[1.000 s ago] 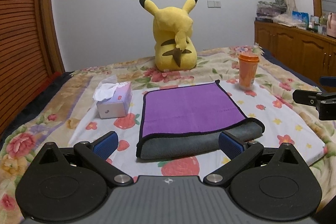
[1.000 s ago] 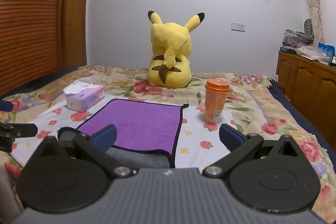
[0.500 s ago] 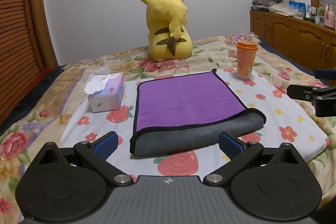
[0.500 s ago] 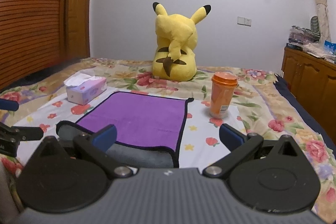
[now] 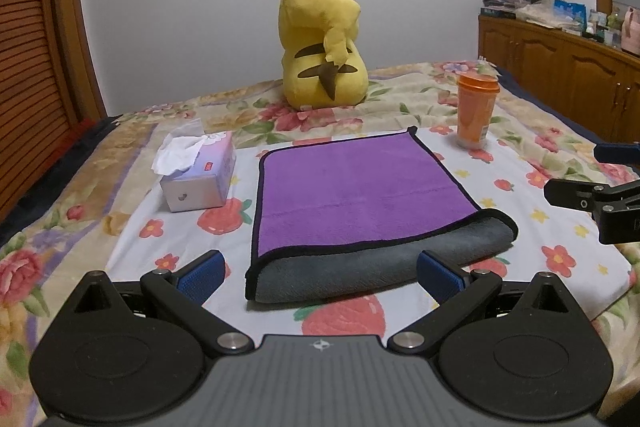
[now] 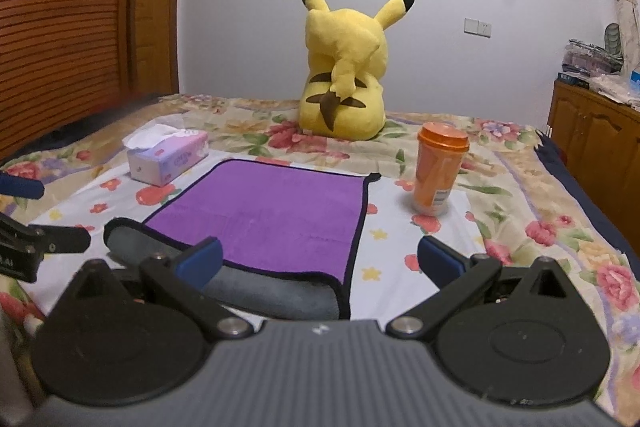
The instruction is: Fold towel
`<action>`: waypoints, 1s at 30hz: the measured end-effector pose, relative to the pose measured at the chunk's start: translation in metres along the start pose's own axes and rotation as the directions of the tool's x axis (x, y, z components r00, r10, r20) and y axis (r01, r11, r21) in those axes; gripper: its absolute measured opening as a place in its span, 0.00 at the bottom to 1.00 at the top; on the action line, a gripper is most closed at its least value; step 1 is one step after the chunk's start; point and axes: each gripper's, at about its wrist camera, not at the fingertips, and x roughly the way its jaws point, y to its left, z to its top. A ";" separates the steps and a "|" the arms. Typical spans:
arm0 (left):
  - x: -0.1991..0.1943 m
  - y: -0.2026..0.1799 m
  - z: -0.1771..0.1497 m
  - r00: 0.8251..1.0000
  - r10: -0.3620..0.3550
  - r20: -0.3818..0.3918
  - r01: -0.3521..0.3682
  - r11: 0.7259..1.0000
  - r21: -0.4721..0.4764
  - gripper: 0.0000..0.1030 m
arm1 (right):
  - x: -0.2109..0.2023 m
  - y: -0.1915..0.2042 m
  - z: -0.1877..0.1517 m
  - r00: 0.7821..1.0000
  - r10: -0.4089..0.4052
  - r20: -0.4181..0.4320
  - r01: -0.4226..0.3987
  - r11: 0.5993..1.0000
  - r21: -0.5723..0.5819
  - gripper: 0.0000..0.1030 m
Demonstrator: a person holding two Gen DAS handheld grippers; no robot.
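Observation:
A purple towel (image 5: 356,187) with a black hem and grey underside lies folded on the bed, its grey fold at the near edge. It also shows in the right wrist view (image 6: 272,215). My left gripper (image 5: 320,277) is open and empty, just short of the towel's near fold. My right gripper (image 6: 318,263) is open and empty, over the towel's near right corner. The right gripper shows at the right edge of the left wrist view (image 5: 600,203); the left gripper shows at the left edge of the right wrist view (image 6: 32,247).
A yellow Pikachu plush (image 5: 324,39) sits behind the towel. A tissue box (image 5: 200,175) stands left of the towel, an orange cup (image 5: 476,111) at its far right. Wooden cabinets (image 5: 568,75) line the right wall, a slatted wardrobe (image 6: 60,27) the left.
Both grippers have drawn back and risen slightly from the towel, staying open. The towel has not moved.

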 end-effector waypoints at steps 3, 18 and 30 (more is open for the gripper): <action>0.005 0.004 0.001 1.000 0.001 -0.006 -0.001 1.000 -0.013 1.00 | 0.009 -0.002 0.001 1.000 0.002 -0.011 -0.002 1.000 0.007 1.00; 0.031 0.022 0.012 1.000 -0.001 -0.017 0.001 1.000 -0.017 1.00 | 0.041 -0.013 0.001 0.997 0.021 -0.079 -0.017 0.999 0.048 1.00; 0.073 0.044 0.010 0.997 0.001 -0.074 -0.004 0.999 -0.045 1.00 | 0.075 -0.011 0.000 0.987 0.050 -0.153 -0.047 0.999 0.025 1.00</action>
